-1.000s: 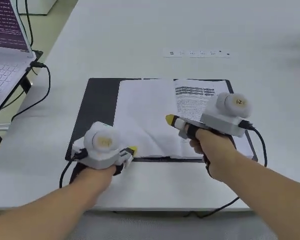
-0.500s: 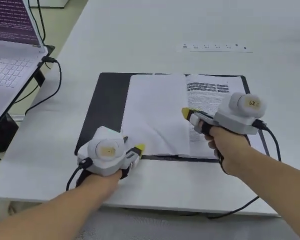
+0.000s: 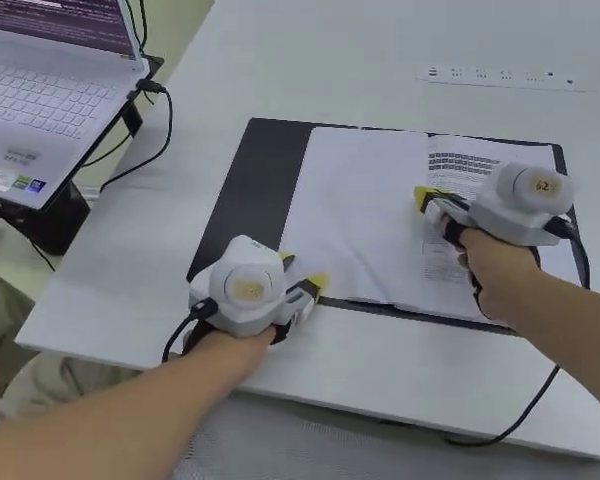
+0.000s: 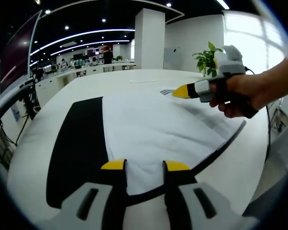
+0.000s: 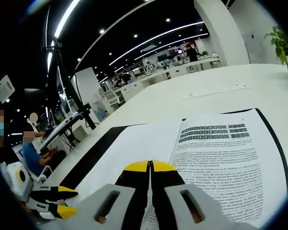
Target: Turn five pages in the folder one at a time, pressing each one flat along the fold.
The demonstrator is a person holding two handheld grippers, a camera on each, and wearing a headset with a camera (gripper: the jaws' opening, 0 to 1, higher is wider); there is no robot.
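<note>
The folder [image 3: 250,190] lies open on the white table, with a black inner cover on the left and white pages to the right. Its printed page [image 5: 221,158] lies flat on the right. My right gripper [image 3: 423,197] is shut with nothing between its yellow tips, which sit low over the fold between the blank page [image 3: 360,215] and the printed one. My left gripper [image 3: 316,283] is open at the folder's near edge, its fingers [image 4: 114,165] just above the bottom margin of the blank page [image 4: 149,129]. The right gripper [image 4: 187,91] also shows in the left gripper view.
An open laptop [image 3: 50,90] stands on a stand at the table's left, with a cable [image 3: 145,150] running from it. A white power strip [image 3: 500,75] lies beyond the folder. The table's near edge [image 3: 330,400] runs just behind my hands.
The camera has swung, shifting the whole picture right. The right gripper has slid a little farther up the fold, still shut. The left gripper stays at the folder's near edge.
</note>
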